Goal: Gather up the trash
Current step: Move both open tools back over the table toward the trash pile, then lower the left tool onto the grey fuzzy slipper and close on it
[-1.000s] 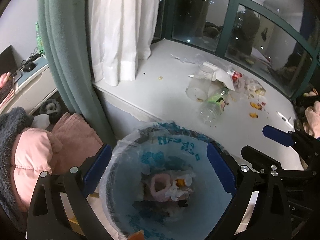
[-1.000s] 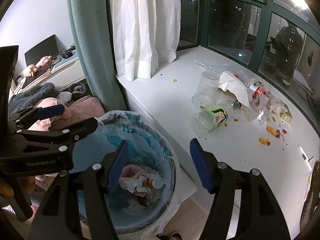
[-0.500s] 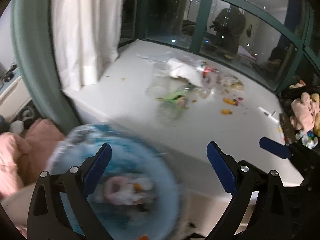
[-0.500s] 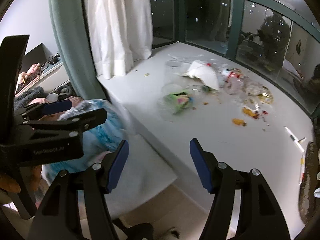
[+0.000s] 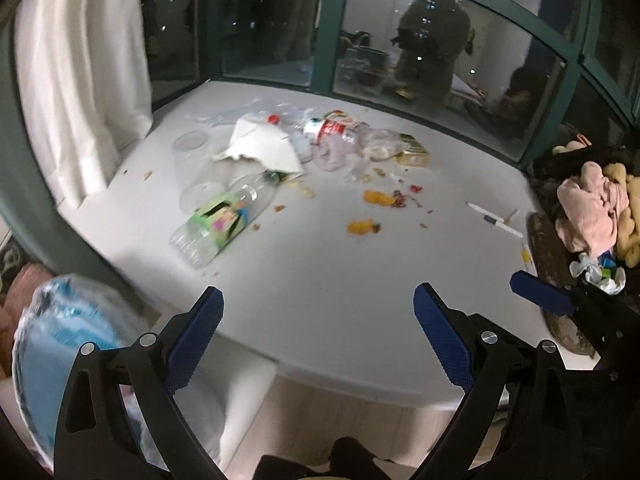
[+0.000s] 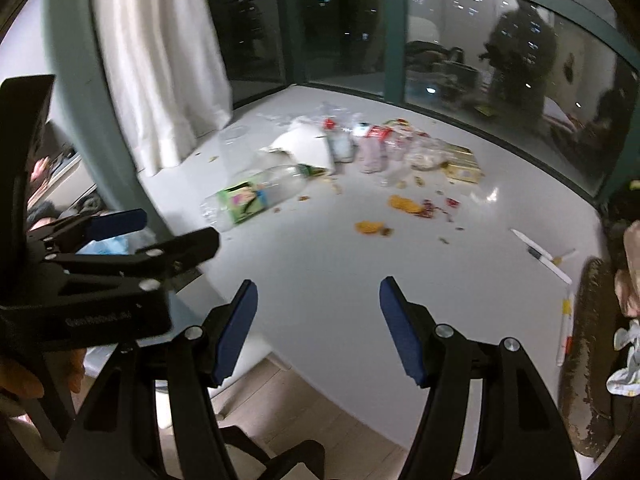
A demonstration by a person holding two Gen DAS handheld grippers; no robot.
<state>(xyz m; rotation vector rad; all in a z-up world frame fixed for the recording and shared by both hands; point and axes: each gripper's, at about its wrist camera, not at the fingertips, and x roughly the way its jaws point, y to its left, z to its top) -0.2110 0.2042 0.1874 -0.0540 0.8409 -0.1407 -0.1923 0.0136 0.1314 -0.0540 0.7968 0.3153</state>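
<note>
White worktop (image 5: 320,280) now fills both views; swung away from blue-lined bin (image 5: 60,344), now at lower left edge, so next pickup can begin. Left gripper (image 5: 318,320) and right gripper (image 6: 318,312): fingers wide apart, holding nothing. Beyond labelled bottle (image 5: 224,220): one paper sheet (image 5: 264,148), two orange peel scraps.

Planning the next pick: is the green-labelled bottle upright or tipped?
Tipped: the green-labelled bottle lies on its side on the white ledge.
</note>
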